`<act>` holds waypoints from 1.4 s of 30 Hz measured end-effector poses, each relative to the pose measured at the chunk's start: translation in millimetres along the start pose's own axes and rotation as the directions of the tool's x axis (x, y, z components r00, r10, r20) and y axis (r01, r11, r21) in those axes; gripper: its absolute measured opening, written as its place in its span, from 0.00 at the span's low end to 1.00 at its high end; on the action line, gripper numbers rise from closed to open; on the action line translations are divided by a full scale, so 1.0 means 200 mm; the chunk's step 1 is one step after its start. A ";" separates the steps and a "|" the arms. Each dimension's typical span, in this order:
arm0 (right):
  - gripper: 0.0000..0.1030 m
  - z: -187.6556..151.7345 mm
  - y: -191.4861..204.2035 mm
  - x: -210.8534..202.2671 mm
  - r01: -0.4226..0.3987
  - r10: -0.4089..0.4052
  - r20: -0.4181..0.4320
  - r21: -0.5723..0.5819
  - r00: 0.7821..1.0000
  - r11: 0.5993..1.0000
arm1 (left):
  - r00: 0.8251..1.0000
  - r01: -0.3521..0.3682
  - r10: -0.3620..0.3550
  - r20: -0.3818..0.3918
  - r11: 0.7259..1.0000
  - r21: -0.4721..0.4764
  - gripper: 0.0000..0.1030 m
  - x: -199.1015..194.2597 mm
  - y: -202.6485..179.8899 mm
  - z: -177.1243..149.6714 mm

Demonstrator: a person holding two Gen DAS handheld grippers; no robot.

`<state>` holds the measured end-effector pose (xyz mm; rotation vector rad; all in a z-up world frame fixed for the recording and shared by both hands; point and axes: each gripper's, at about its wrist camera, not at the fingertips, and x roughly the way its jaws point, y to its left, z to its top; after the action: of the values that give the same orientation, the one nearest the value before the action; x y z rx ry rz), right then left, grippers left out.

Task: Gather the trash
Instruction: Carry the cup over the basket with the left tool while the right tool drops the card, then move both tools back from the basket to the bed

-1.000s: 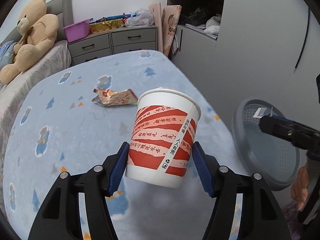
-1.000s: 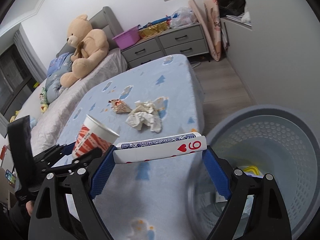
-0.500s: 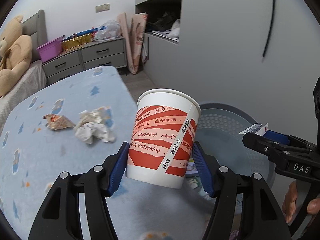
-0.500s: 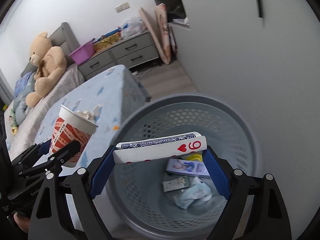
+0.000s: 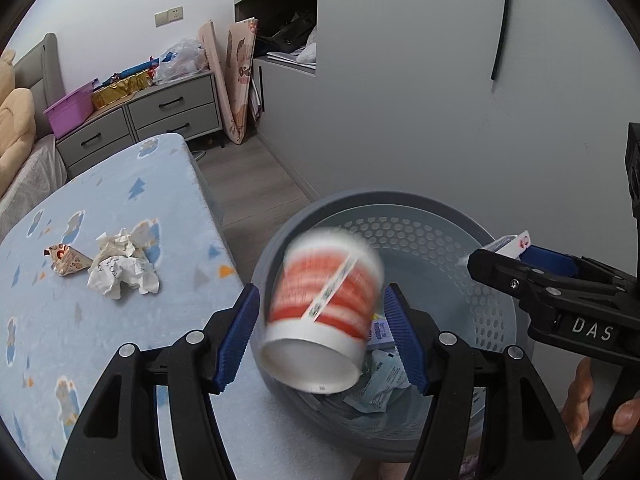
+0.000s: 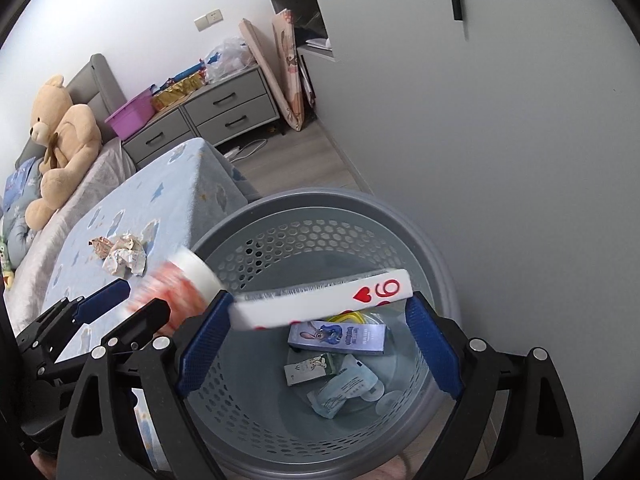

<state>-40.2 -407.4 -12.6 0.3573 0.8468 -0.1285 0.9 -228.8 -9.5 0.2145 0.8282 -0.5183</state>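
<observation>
A red-and-white paper cup (image 5: 324, 312) is blurred and tipped, falling free between the spread fingers of my left gripper (image 5: 322, 336) over the grey perforated bin (image 5: 436, 248). It also shows in the right wrist view (image 6: 176, 288). My right gripper (image 6: 316, 340) hangs over the bin (image 6: 320, 208) with its fingers spread. The deck of playing cards (image 6: 324, 300), six of hearts showing, is tilted and blurred between them, apart from the right finger. Crumpled paper (image 5: 120, 268) and a snack wrapper (image 5: 64, 258) lie on the blue blanket.
The bin holds a blue box (image 6: 338, 336), a small carton (image 6: 310, 368) and a pouch (image 6: 344, 390). The bed (image 5: 100, 200) is left of the bin, a grey wall right. A teddy bear (image 6: 60, 140) and grey drawers (image 6: 208, 116) stand behind.
Both grippers moved from over the bed to above the bin. The left gripper opened and the cup tipped and dropped. The right gripper opened and the card deck tilted loose.
</observation>
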 end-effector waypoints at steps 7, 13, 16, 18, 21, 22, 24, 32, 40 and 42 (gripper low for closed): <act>0.90 0.01 -0.01 -0.01 0.004 -0.004 0.015 0.010 1.000 1.000 | 1.000 -0.020 0.020 0.001 1.000 -0.004 0.67 -0.01 0.01 0.00; 0.90 0.01 -0.01 -0.02 0.005 -0.005 0.015 0.014 1.000 1.000 | 0.999 -0.037 0.037 0.011 0.999 -0.025 0.67 -0.03 0.05 0.00; 0.90 0.01 0.00 -0.02 0.005 -0.006 0.015 0.007 1.000 1.000 | 0.999 -0.046 0.046 0.017 0.998 -0.033 0.67 -0.03 0.07 0.00; 0.90 0.01 0.01 -0.01 0.006 -0.006 0.014 0.002 1.000 1.000 | 0.998 -0.053 0.054 0.021 0.998 -0.039 0.67 -0.04 0.08 0.00; 0.90 0.01 0.01 -0.01 0.005 -0.005 0.013 0.002 1.000 1.000 | 0.998 -0.062 0.063 0.028 0.997 -0.043 0.67 -0.05 0.10 0.00; 0.90 0.01 0.01 -0.01 0.006 -0.006 0.012 0.001 1.000 1.000 | 0.997 -0.064 0.066 0.030 0.997 -0.045 0.67 -0.05 0.10 0.00; 0.90 0.01 0.01 0.00 0.005 -0.005 0.009 0.000 1.000 1.000 | 0.997 -0.068 0.070 0.035 0.996 -0.050 0.67 -0.06 0.11 0.00; 0.90 0.02 0.06 0.02 -0.004 0.004 0.007 -0.019 1.000 1.000 | 0.995 -0.083 0.086 0.040 0.994 -0.069 0.67 -0.09 0.18 -0.01; 0.90 0.03 0.20 0.06 -0.031 0.031 -0.001 -0.063 1.000 0.998 | 0.990 -0.124 0.130 0.047 0.987 -0.105 0.67 -0.16 0.34 -0.03; 0.90 0.04 0.27 0.07 -0.041 0.040 -0.007 -0.081 0.999 0.996 | 0.988 -0.141 0.148 0.048 0.983 -0.119 0.67 -0.18 0.39 -0.04</act>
<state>-12.1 -359.8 -5.5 0.2985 0.8467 -0.0553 16.6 -145.7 10.5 0.1516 0.7785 -0.3374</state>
